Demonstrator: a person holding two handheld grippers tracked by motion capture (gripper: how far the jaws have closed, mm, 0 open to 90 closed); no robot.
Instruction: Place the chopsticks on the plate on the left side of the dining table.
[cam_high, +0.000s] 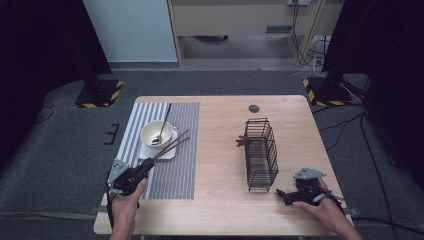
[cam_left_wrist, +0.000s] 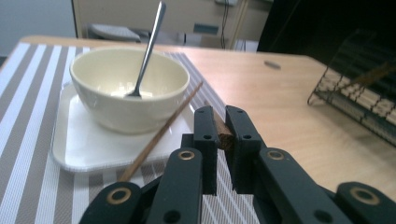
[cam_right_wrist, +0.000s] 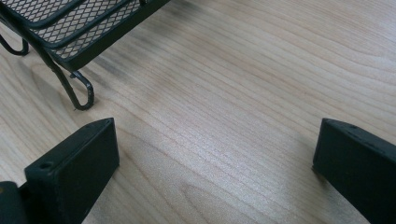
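Left hand-held gripper (cam_left_wrist: 220, 126) pinches one chopstick (cam_left_wrist: 223, 133) by the saucer (cam_left_wrist: 84, 149) on the surface, mid-pickup; next, likely carry it to the wire rack (cam_high: 261, 155); right hand-held gripper (cam_right_wrist: 215, 158) idle, spread.

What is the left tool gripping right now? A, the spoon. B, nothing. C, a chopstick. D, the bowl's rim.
C: in the left gripper view the left tool is shut on the brown end of a chopstick, while the spoon stands untouched in the bowl.
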